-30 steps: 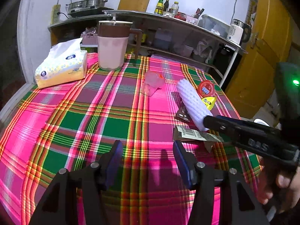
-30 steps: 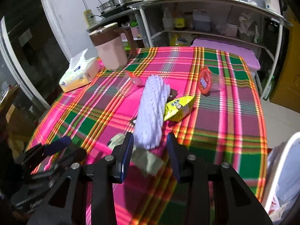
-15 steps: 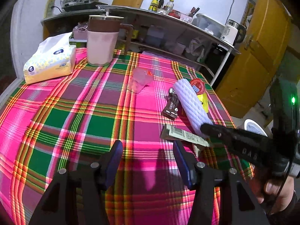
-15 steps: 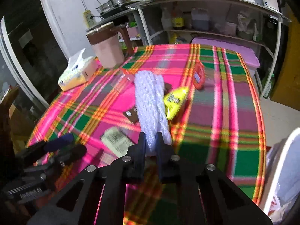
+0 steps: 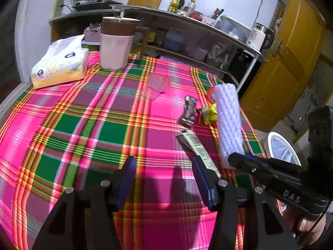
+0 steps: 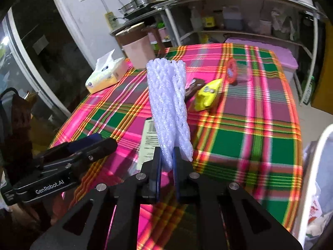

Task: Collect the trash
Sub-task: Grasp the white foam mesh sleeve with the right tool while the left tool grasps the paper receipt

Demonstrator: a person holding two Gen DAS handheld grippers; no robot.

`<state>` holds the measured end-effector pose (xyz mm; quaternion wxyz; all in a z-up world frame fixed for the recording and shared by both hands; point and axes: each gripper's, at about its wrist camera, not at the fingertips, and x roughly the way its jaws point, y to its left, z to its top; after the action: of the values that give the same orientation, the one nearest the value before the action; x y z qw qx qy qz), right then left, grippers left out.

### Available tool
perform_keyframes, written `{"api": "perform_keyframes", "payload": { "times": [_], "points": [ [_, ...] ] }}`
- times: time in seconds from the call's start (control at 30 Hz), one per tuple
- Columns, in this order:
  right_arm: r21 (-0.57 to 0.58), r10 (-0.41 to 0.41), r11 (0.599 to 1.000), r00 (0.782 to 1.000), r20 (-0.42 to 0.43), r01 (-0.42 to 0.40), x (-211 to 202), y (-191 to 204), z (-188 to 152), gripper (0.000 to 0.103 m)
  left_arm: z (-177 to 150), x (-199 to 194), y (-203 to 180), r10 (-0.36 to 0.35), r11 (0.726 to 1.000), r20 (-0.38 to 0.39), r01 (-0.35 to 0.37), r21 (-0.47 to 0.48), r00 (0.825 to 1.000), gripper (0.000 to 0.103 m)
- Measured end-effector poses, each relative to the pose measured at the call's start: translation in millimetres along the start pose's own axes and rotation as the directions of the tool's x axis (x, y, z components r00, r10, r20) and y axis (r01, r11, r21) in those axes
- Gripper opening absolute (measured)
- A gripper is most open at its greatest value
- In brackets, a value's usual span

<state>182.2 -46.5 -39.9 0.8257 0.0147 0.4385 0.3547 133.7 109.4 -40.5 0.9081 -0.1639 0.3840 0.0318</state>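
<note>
A: What does the right gripper [image 6: 166, 156] hold?
B: Its jaws are clamped on the lower end of the white foam net sleeve [image 6: 167, 104], lifted above the pink and green plaid tablecloth [image 6: 249, 129].
A: And the left gripper [image 5: 164, 173]?
B: Its jaws stand apart, holding nothing. Just right of the sleeve lies the yellow snack wrapper [image 6: 208, 96], and a flat paper label with barcode [image 6: 148, 139] lies under it.

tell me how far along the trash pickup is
Early. The bin beside the table already holds some scraps. In hand: the right tool is shut on the foam net, lifted off the cloth. Left on the table: label, brown wrapper, yellow packet, red-lidded cup, clear cup. The left tool is open, empty.
</note>
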Motion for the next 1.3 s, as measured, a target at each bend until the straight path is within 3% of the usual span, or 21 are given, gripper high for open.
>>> {"api": "perform_keyframes", "payload": {
  "times": [0.3, 0.57, 0.7, 1.13, 1.17, 1.3],
  "points": [
    [0.086, -0.071, 0.994, 0.997, 0.019, 0.069, -26.6, -32.7, -15.2, 0.01, -1.8, 26.5, -37.7, -0.046, 0.998, -0.055, 0.049, 0.046, 0.997, 0.057],
    [0.114, -0.085, 0.99, 0.996, 0.028, 0.082, -36.0, -48.6, -21.1, 0.01, -2.1, 47.6, -61.1, 0.028, 0.993, -0.075, -0.02, 0.113, 0.997, 0.056],
    [0.117, -0.083, 0.99, 0.996, 0.035, 0.079, -38.0, -49.4, -21.1, 0.01, -3.5, 47.9, -66.9, 0.06, 0.987, -0.067, -0.049, 0.152, 0.996, 0.031],
    [0.1, -0.104, 0.99, 0.993, 0.054, 0.098, -55.8, -43.1, -28.6, 0.01, -13.7, 23.6, -75.4, 0.06, 0.977, -0.026, -0.053, 0.208, 0.998, 0.024],
    [0.1, -0.105, 0.99, 0.993, 0.056, 0.099, -57.5, -42.2, -29.6, 0.01, -14.4, 20.7, -76.7, 0.056, 0.976, -0.021, -0.051, 0.212, 0.998, 0.016],
    [0.097, -0.113, 0.99, 0.992, 0.064, 0.106, -66.0, -38.3, -34.6, 0.01, -21.0, 8.9, -80.9, 0.04, 0.972, -0.009, -0.037, 0.233, 0.999, 0.002]
  ]
}}
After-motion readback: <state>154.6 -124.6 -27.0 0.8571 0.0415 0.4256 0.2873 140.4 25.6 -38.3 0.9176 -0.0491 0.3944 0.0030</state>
